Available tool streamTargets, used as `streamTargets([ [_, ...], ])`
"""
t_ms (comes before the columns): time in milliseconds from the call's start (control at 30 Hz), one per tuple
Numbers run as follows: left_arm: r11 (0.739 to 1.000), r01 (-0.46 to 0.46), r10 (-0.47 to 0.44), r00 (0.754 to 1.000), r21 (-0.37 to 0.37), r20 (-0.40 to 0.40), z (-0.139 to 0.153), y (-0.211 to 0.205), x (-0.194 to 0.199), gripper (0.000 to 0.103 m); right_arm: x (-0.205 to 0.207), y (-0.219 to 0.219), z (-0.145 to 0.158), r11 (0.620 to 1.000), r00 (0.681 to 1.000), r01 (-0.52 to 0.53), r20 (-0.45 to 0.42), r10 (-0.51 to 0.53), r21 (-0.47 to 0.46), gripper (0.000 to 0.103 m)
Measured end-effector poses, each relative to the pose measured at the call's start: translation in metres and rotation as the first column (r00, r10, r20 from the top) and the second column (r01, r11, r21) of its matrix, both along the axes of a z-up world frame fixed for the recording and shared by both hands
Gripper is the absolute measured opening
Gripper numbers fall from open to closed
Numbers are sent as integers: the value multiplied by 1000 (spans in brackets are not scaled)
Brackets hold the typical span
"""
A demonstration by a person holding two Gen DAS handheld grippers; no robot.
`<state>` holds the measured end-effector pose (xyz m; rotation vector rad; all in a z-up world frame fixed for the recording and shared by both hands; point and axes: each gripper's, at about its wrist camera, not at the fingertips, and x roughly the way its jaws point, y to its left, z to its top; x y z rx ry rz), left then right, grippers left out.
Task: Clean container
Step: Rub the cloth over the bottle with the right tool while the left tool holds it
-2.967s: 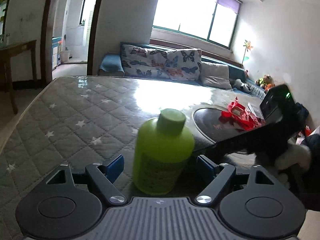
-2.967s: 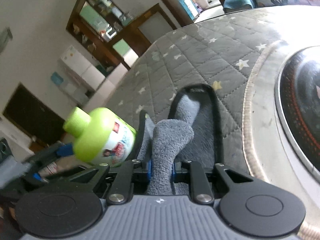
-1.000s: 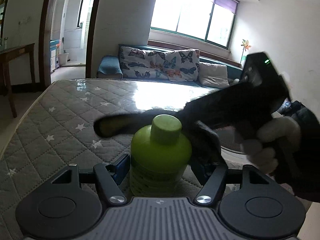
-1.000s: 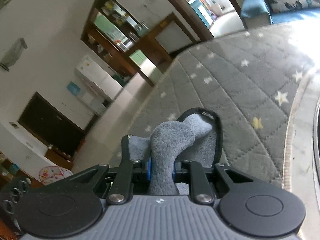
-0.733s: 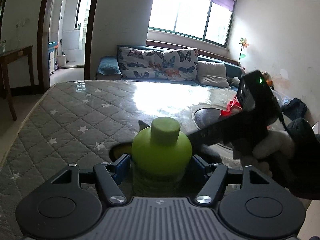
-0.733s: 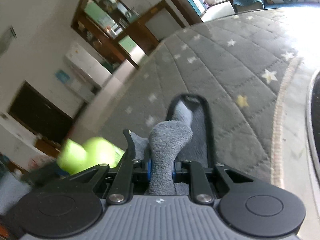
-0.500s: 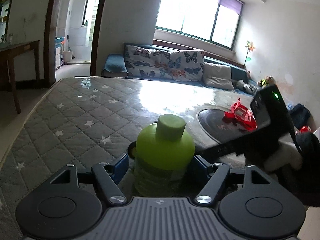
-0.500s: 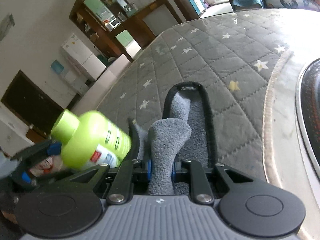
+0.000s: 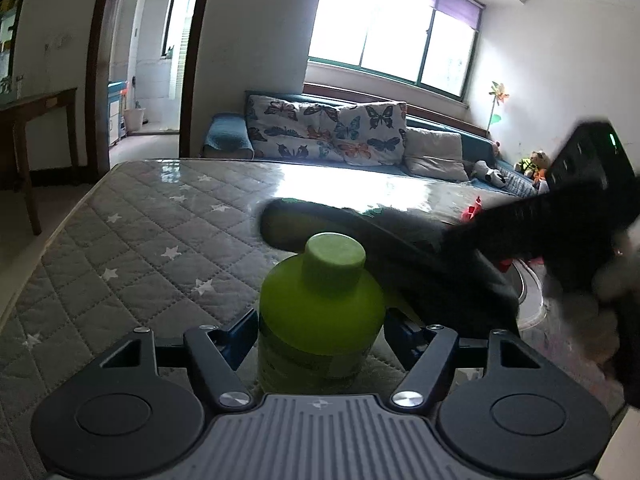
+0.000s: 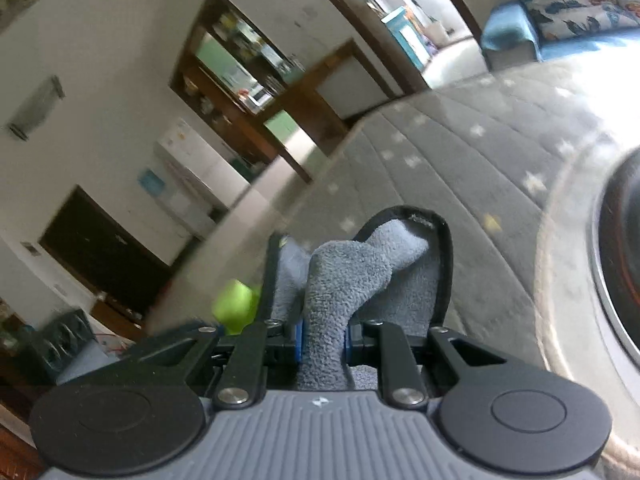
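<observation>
Bottle between the left tongs, cloth in the right tongs, both over the tabletop.

The bottle [image 9: 320,316] stands upright between the left tongs [image 9: 320,330], whose jaws press its two sides. Behind and to its right the cloth [image 9: 384,240] reaches across above the cap, carried by the right tongs [image 10: 322,342], clamped on a fold of it. Beyond the tabletop [image 9: 160,232] a sofa [image 9: 344,140] stands under the window [image 9: 392,40].
</observation>
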<state>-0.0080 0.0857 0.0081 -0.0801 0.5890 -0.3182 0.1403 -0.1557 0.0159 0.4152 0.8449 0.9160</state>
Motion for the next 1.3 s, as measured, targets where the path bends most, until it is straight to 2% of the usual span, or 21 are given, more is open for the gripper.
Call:
streamTargets([
  [100, 1000, 7, -7, 1000, -2, 4, -1, 1, 0, 72, 11, 15, 5, 1000, 1000, -22, 13, 22, -3, 17],
  [200, 1000, 17, -17, 1000, 5, 8, -1, 1, -1, 72, 25, 25, 0, 1000, 1000, -21, -10, 21, 10, 17],
  [300, 1000, 23, -23, 1000, 6, 10, -1, 0, 0, 72, 36, 34, -10, 1000, 999, -13, -37, 13, 2, 17],
  [400, 1000, 25, -25, 1000, 1, 9, -2, 2, 0, 72, 42, 39, -26, 999, 998, -10, -66, 7, -45, 17],
  [533, 999, 36, -37, 999, 5, 11, 0, 3, 0, 72, 47, 33, -43, 999, 992, -10, -126, 4, -48, 17],
  [667, 999, 47, -47, 999, 24, 9, 2, 6, 0, 72, 38, 35, -56, 989, 994, -34, -106, 19, -143, 17],
  [967, 999, -35, 35, 999, -8, -7, 2, 11, -7, 78, -5, 26, -50, 978, 996, -81, -57, 71, -193, 17],
  [1033, 998, -56, 56, 998, -18, -9, 2, 11, -8, 78, -12, 20, -47, 982, 996, -70, -63, 60, -178, 17],
  [1133, 997, -59, 59, 998, -39, -15, 0, 10, -5, 74, -14, 6, -40, 995, 996, -26, -89, 18, -94, 17],
  [1300, 999, -30, 30, 1000, -27, 9, 1, 11, -4, 72, -7, -1, -16, 999, 997, 6, -76, -3, 32, 17],
])
